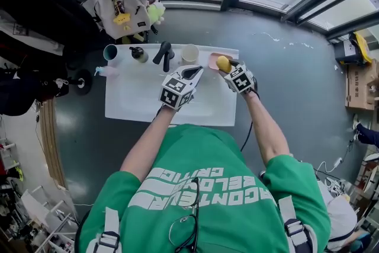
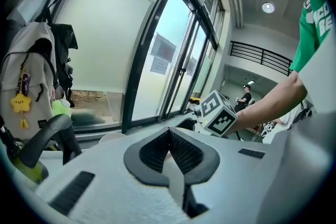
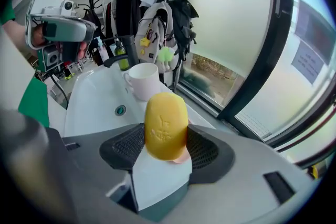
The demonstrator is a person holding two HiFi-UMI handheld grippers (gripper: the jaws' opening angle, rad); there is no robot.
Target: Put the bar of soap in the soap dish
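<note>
My right gripper [image 3: 167, 140] is shut on the yellow oval bar of soap [image 3: 166, 124], which stands upright between the jaws. In the head view the soap [image 1: 223, 63] hangs over the pink soap dish [image 1: 212, 58] at the sink's back right corner. A sliver of the pink dish [image 3: 181, 158] shows just under the bar. Left of it, above the white basin [image 1: 136, 101], my left gripper [image 1: 192, 72] is shut with nothing in it. Its fingertips [image 2: 169, 136] meet in the left gripper view.
Along the sink's back edge stand a white mug [image 1: 190, 53], a black faucet [image 1: 165, 54], a dark bottle [image 1: 138, 54] and a teal cup [image 1: 110, 53]. The drain [image 3: 121, 110] lies in the basin. Backpacks [image 1: 121, 0] hang behind; windows run along the far side.
</note>
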